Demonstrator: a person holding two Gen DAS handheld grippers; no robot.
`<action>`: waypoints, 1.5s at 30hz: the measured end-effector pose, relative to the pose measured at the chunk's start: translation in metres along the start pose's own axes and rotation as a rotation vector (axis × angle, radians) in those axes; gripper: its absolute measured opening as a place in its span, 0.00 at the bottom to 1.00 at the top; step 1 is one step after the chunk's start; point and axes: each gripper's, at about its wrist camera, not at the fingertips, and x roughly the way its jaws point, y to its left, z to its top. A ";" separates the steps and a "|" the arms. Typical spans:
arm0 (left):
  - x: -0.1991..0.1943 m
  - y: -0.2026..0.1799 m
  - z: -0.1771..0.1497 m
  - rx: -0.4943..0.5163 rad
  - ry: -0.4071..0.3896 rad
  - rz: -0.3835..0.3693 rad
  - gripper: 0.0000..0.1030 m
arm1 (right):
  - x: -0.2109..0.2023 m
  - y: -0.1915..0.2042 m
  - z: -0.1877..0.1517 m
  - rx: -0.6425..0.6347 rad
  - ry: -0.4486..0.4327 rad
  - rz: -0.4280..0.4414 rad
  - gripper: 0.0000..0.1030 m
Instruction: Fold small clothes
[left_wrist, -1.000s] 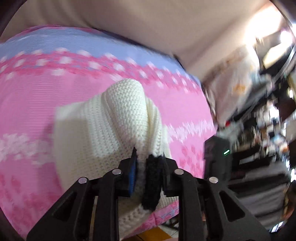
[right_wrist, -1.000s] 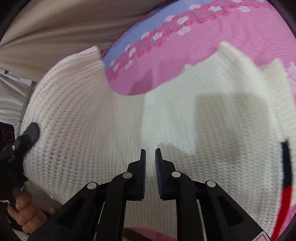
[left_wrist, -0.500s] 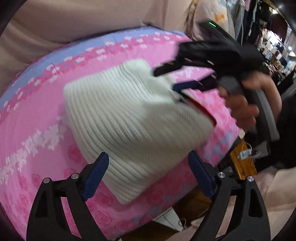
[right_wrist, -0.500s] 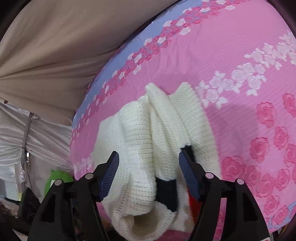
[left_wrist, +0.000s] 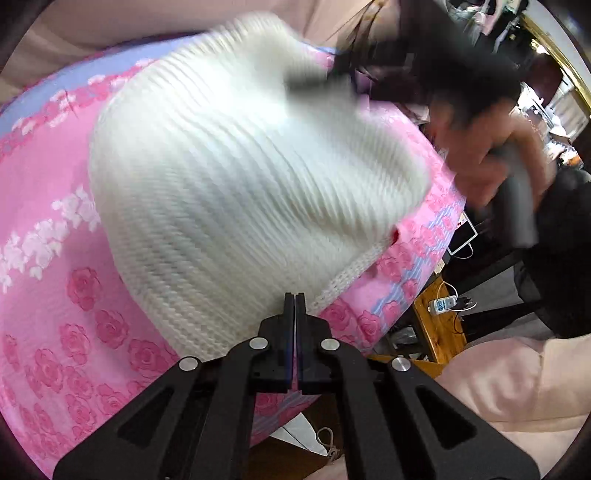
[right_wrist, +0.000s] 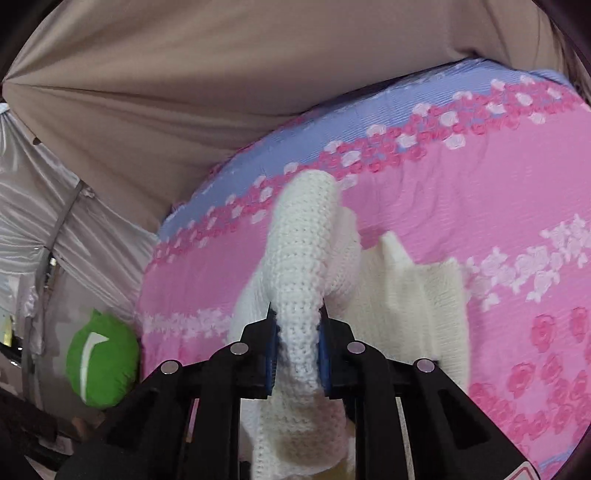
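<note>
1. I see the pink floral bedspread (right_wrist: 480, 192) carrying the white knit garment (left_wrist: 240, 177), which lies ahead of both tools.
2. My right gripper (right_wrist: 295, 332) is clamped on a bunched roll of the knit, lifting it.
3. My left gripper (left_wrist: 294, 299), jaws together, appears to pinch the near hem; I judge it nearer.

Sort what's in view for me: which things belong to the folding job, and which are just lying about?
Part of the job:
- white knit sweater
- right gripper, jaws clamped on a bunched fold of the sweater
- left gripper, jaws closed at the sweater's near edge; a grip can't be confirmed
- pink floral bedspread, the folding surface

Lying about:
- green cushion
- beige curtain
- power strip
</note>
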 end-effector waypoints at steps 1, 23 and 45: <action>-0.005 0.003 0.000 -0.019 -0.018 -0.002 0.00 | 0.020 -0.013 -0.007 -0.005 0.065 -0.058 0.18; -0.020 0.079 0.023 -0.469 -0.017 0.093 0.75 | -0.054 -0.052 -0.120 0.241 0.012 0.113 0.09; 0.014 0.119 0.072 -0.598 -0.047 0.017 0.46 | 0.030 -0.042 -0.044 0.125 0.051 -0.035 0.17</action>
